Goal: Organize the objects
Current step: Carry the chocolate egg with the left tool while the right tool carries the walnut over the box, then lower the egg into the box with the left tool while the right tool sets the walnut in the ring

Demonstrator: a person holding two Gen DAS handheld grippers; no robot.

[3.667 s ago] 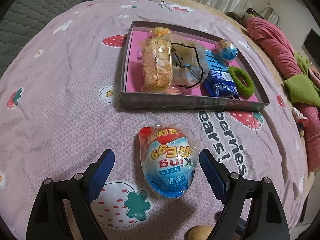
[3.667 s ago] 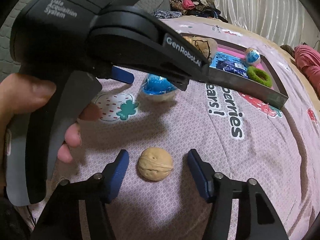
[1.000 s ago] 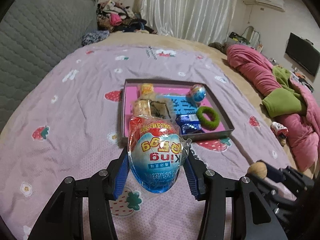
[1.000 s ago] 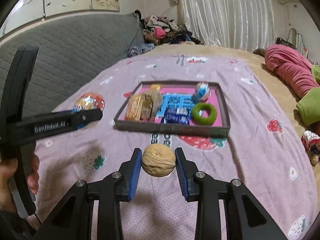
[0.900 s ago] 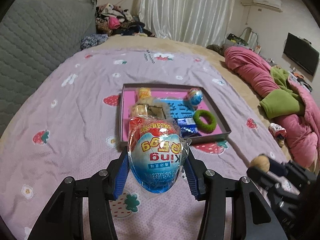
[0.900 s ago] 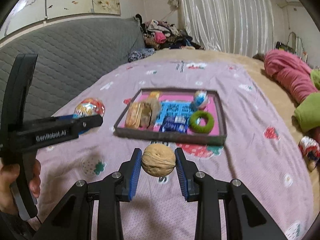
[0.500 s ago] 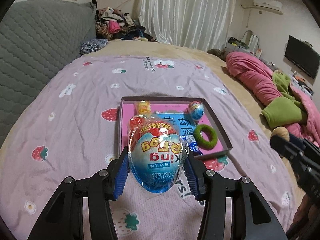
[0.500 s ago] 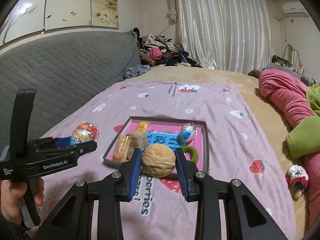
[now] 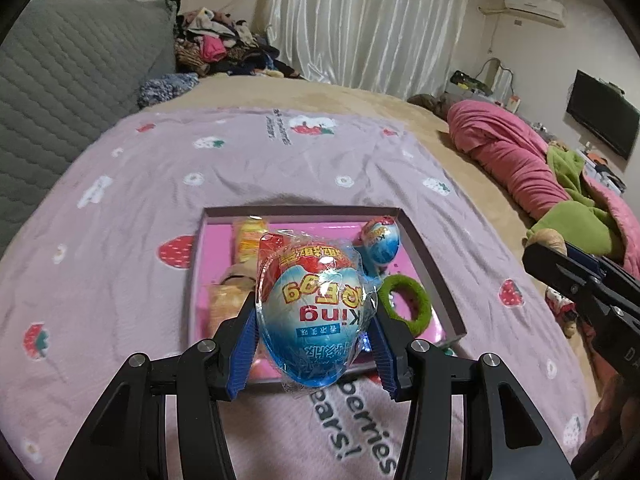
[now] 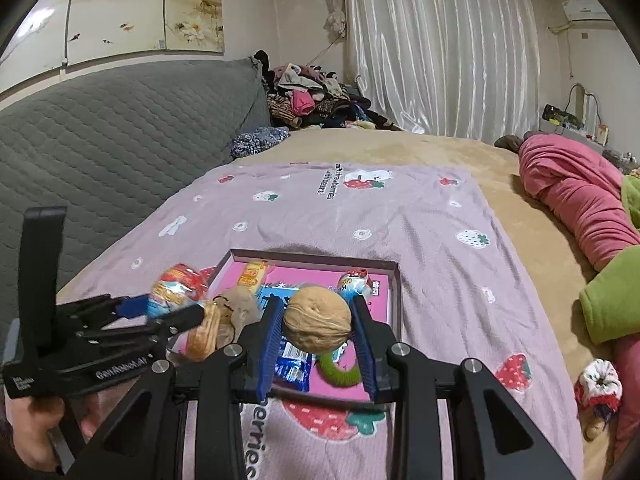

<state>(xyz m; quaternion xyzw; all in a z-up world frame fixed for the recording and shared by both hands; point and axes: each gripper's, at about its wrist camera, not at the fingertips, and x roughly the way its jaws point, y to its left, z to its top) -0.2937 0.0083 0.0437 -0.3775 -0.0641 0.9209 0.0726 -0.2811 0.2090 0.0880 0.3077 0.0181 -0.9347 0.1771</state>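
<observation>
My left gripper [image 9: 316, 344] is shut on a wrapped blue and red toy egg [image 9: 316, 312] and holds it in the air above the near edge of the pink-lined tray [image 9: 436, 276]. My right gripper [image 10: 318, 340] is shut on a walnut [image 10: 318, 320], raised above the tray's near side [image 10: 396, 280]. The tray holds a second toy egg [image 9: 382, 240], a green ring [image 9: 406, 304], snack packs [image 9: 246, 236] and a blue packet [image 10: 292, 364]. The left gripper and its egg [image 10: 176, 290] show at the left of the right wrist view.
The tray lies on a lilac strawberry-print sheet [image 9: 132, 216] on a bed. A grey quilted headboard [image 10: 100, 140] is at the left. Pink and green bedding [image 9: 532, 168] lies at the right, with a small knitted ball [image 10: 598, 380] near the sheet's edge.
Both grippers have risen and moved forward over the tray, each keeping its hold. The tray now sits right beneath the held egg and walnut.
</observation>
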